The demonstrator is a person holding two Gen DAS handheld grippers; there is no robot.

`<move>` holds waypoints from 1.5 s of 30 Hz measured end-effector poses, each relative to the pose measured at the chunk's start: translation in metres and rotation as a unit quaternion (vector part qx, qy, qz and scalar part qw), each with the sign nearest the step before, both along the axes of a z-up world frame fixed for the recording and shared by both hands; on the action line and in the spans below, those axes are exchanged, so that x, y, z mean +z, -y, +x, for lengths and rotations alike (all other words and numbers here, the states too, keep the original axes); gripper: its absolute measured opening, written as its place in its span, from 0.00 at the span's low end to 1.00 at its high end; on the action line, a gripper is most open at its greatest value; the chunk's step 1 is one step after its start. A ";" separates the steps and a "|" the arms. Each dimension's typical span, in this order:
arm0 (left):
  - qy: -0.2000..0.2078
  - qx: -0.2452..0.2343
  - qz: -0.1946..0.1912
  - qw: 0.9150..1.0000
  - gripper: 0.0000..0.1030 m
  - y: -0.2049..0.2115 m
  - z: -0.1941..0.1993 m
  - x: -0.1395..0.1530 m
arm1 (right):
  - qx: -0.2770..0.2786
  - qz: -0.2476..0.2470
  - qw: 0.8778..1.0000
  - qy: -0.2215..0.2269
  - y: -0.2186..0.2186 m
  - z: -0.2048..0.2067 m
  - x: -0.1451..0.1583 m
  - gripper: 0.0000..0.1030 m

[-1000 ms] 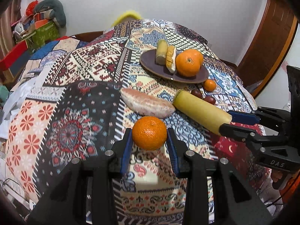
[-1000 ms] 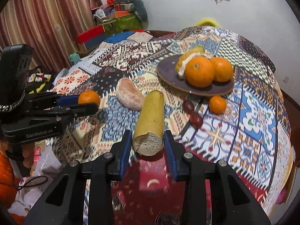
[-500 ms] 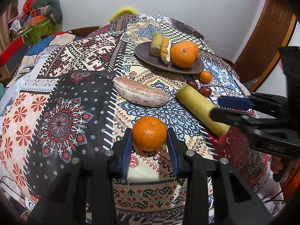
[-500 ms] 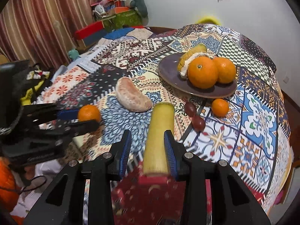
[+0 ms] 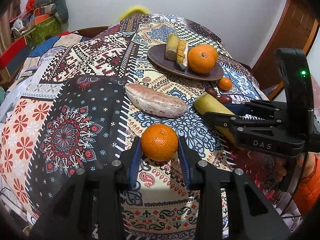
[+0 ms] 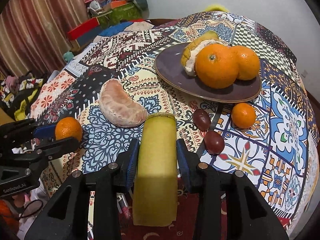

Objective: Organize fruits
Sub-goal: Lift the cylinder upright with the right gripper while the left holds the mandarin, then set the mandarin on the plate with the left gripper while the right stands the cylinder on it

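My left gripper is shut on a small orange mandarin, low over the patterned tablecloth. My right gripper grips a yellow-green cut stalk midway along, pads touching both its sides; the stalk lies on the cloth. A peeled pink citrus segment lies just beyond both grippers. Farther back, a dark plate carries two oranges, a peel piece and another stalk piece. A second small mandarin and two dark red fruits lie in front of the plate.
The round table drops off at the near edge under both grippers. Behind it at the left stand boxes and bags by a curtain. A wooden door is at the right. A person's orange sleeve shows by the right gripper.
My right gripper has slid forward along the stalk, from its cut end to about its middle. The left gripper has kept its hold on the mandarin and has hardly moved.
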State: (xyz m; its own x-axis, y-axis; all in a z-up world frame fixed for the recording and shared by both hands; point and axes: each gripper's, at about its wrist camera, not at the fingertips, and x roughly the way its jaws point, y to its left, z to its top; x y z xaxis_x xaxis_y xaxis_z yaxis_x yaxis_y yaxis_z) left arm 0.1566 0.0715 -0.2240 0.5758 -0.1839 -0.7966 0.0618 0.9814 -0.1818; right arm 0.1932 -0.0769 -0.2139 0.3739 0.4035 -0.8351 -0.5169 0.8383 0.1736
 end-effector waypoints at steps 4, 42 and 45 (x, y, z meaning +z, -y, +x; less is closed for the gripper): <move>0.007 -0.001 0.005 1.000 0.35 0.002 0.004 0.005 | -0.005 0.016 1.000 0.010 0.008 -0.004 0.009 0.34; 0.059 -0.021 0.027 0.998 0.35 0.032 0.129 0.041 | -0.100 0.034 0.986 0.127 0.076 0.075 0.064 0.33; 0.049 -0.022 0.022 0.998 0.35 0.029 0.140 0.034 | -0.094 0.027 0.988 0.123 0.071 0.084 0.058 0.33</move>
State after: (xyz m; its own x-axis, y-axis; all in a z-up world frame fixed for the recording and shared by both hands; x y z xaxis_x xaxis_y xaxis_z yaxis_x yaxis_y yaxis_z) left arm 0.2964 0.0423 -0.1903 0.6431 -0.1765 -0.7452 0.1203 0.9843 -0.1293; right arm 0.2768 -0.1474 -0.1557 0.6357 0.3496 -0.6883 -0.3856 0.9162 0.1093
